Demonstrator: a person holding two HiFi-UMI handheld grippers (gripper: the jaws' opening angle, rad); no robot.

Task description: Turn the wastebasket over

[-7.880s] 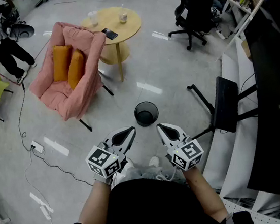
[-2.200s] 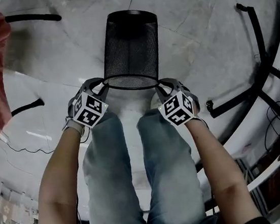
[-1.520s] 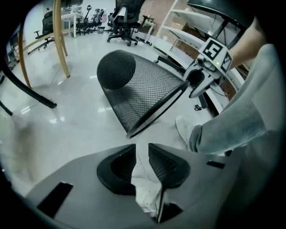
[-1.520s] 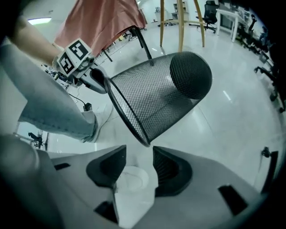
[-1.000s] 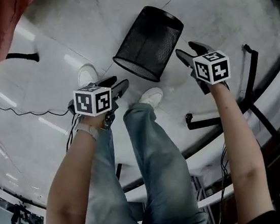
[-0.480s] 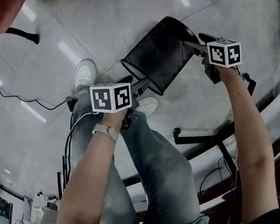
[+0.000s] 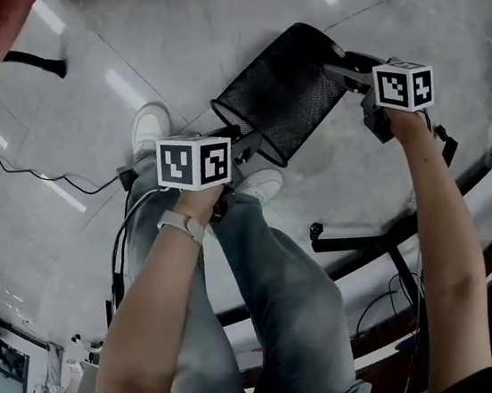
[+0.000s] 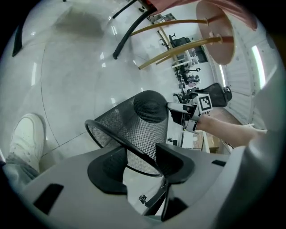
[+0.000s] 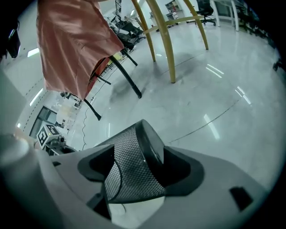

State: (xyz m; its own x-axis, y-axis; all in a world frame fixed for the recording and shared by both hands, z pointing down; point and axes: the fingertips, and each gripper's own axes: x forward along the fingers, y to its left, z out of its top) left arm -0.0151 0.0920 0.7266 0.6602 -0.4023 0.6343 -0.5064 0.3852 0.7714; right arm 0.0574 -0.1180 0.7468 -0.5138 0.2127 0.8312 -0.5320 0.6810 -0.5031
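Observation:
The black mesh wastebasket (image 7: pixel 282 92) is tilted on its side above the pale floor, open mouth toward my legs, base up and to the right. My left gripper (image 7: pixel 244 146) is at the mouth; its jaws are closing with the rim and mesh wall (image 8: pixel 134 129) between them, pads on both sides. My right gripper (image 7: pixel 341 66) is at the other end; its jaws are closing around the solid base (image 9: pixel 149 143), which fills the gap. The left gripper view also shows the right gripper (image 8: pixel 187 112) beyond the basket.
My jeans legs and white shoes (image 7: pixel 149 127) are just below the basket. A black chair base (image 7: pixel 368 238) lies at the right, a cable (image 7: pixel 6 151) at the left. A pink armchair (image 9: pixel 71 40) and wooden table legs (image 9: pixel 170 40) stand farther off.
A second ago both grippers hung apart from the basket. Now the left is on the rim and the right on the base, and the basket has tipped further over.

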